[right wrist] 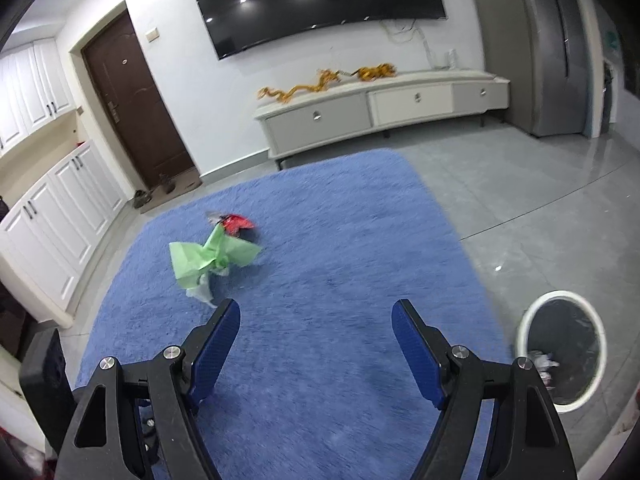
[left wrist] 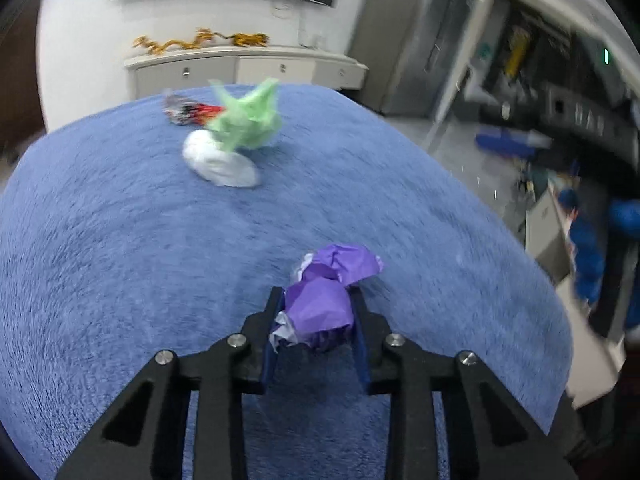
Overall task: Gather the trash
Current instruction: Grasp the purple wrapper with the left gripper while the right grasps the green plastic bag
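Note:
My left gripper (left wrist: 318,294) is shut on a crumpled purple paper ball (left wrist: 326,304), held just above the blue rug (left wrist: 120,260). Farther on the rug lie a crumpled green paper (left wrist: 248,120), a white wad (left wrist: 220,160) in front of it and a red and black wrapper (left wrist: 188,112) behind. My right gripper (right wrist: 316,312) is open and empty above the rug (right wrist: 340,240). In the right wrist view the green paper (right wrist: 212,256) and the red wrapper (right wrist: 236,224) lie ahead to the left. A white-rimmed bin (right wrist: 560,344) with a dark liner stands on the floor at the right.
A low white TV cabinet (right wrist: 380,112) stands against the far wall under a wall TV (right wrist: 320,0). White cupboards (right wrist: 52,216) and a brown door (right wrist: 132,96) are on the left. Grey tiled floor (right wrist: 520,200) surrounds the rug. Boxes and clutter (left wrist: 560,220) lie to the right in the left wrist view.

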